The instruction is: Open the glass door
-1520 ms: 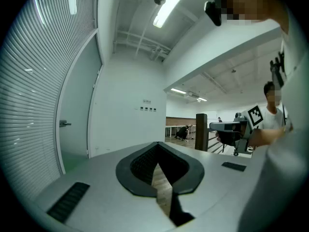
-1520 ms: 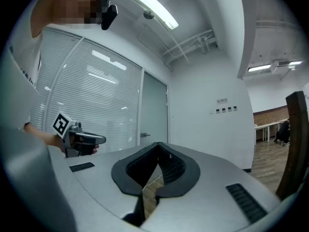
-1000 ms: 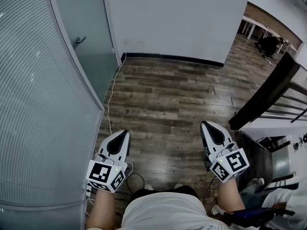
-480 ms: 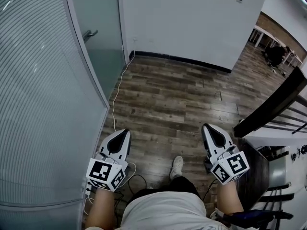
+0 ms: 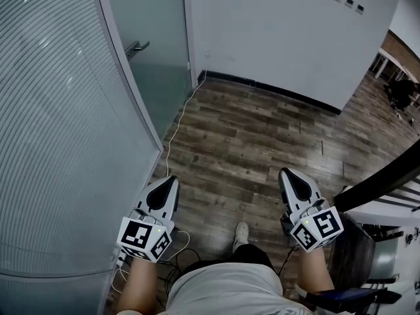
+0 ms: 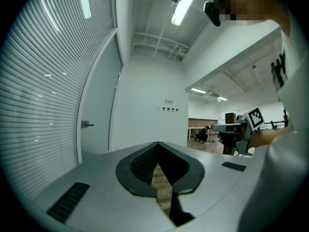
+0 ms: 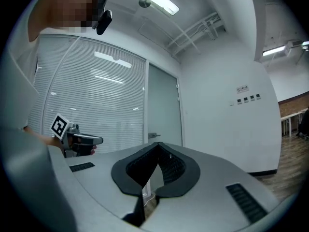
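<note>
The glass door point(image 5: 157, 58) is at the far left, past the end of the ribbed glass wall point(image 5: 59, 143) and just left of the white wall point(image 5: 282, 31). It lies ahead and to the left of both pairs of jaws, with bare wooden floor point(image 5: 249, 136) in between. The left gripper point(image 5: 172, 182) is on the door's side and nearer to it. The right gripper point(image 5: 284, 174) is well apart from it to the right. Both have their jaws together on nothing and point level towards the far wall.

The door is a tall pane of frosted grey-green glass in a pale frame, and looks closed. Its handle point(image 5: 136, 47) is a short metal lever lying level across the pane (I'd guess that's the part to reach for).
</note>
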The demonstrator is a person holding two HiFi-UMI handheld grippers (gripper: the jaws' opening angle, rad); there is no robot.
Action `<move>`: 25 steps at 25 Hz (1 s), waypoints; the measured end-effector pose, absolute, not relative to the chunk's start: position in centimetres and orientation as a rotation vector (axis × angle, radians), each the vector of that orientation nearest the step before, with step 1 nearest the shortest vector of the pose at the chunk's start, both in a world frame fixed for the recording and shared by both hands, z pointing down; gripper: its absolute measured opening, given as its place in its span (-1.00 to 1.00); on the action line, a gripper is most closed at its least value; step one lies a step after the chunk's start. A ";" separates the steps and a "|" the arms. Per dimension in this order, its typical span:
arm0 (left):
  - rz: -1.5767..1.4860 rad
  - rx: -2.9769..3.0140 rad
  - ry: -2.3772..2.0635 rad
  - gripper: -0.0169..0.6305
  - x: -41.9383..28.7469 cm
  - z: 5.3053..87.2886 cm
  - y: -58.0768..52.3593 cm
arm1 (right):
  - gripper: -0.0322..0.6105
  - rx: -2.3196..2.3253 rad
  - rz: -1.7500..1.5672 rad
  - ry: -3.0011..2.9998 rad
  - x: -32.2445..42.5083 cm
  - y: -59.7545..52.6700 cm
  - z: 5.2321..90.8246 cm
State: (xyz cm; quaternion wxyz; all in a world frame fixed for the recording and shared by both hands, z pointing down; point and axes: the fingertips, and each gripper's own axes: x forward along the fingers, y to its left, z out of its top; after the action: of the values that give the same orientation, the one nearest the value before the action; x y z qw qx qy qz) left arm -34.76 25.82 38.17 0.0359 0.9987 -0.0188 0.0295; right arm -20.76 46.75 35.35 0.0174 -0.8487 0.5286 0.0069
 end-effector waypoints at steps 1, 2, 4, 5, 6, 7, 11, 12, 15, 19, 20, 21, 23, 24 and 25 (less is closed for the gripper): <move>0.091 3.064 -0.083 -0.95 -33.7 38.1 25.5 | -0.89 -2.625 0.020 1.657 -19.4 46.5 35.3; 0.089 3.057 -0.106 -0.95 -32.5 38.1 25.3 | -0.89 -2.614 0.016 1.673 -18.0 46.2 35.3; 0.078 3.035 -0.143 -0.95 -30.2 37.9 25.0 | -0.89 -2.594 0.009 1.701 -14.9 45.9 35.3; 0.072 3.025 -0.165 -0.95 -29.0 37.8 24.7 | -0.89 -2.585 0.009 1.712 -13.2 45.8 35.2; 0.072 3.020 -0.193 -0.95 -27.8 37.8 24.3 | -0.89 -2.576 0.011 1.723 -11.5 45.5 35.1; 0.074 3.017 -0.227 -0.95 -26.6 37.8 23.9 | -0.89 -2.567 0.014 1.737 -9.9 45.3 35.0; 0.069 3.011 -0.358 -0.95 -22.9 37.5 23.1 | -0.89 -2.510 0.015 1.814 -4.4 44.5 34.9; 0.065 3.013 -0.376 -0.95 -22.0 37.3 23.2 | -0.89 -2.495 0.013 1.828 -3.3 44.4 34.9; 0.081 3.026 -0.395 -0.95 -19.8 37.0 23.3 | -0.89 -2.460 0.004 1.841 -0.5 43.5 35.0; 0.128 3.024 -0.426 -0.95 -17.7 37.3 22.1 | -0.89 -2.413 -0.026 1.857 2.0 41.9 35.9; 0.127 3.021 -0.432 -0.95 -17.1 37.3 21.7 | -0.89 -2.407 -0.039 1.857 2.7 41.6 36.2; 0.124 3.021 -0.435 -0.95 -16.5 37.2 21.4 | -0.89 -2.402 -0.051 1.857 3.4 41.3 36.5; 0.123 3.022 -0.434 -0.95 -15.2 37.2 21.0 | -0.89 -2.395 -0.067 1.862 4.4 40.8 37.0; 0.123 3.020 -0.431 -0.95 -14.5 37.4 20.7 | -0.89 -2.397 -0.072 1.863 5.0 40.5 37.2; 0.122 3.016 -0.426 -0.95 -13.8 37.7 20.2 | -0.89 -2.401 -0.076 1.864 5.6 40.1 37.5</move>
State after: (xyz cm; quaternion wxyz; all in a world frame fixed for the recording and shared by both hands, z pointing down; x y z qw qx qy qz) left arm -13.80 20.23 37.69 0.0465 0.9883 -0.1397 0.0399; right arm 5.56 40.09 37.48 0.0507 -0.7887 0.6122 -0.0250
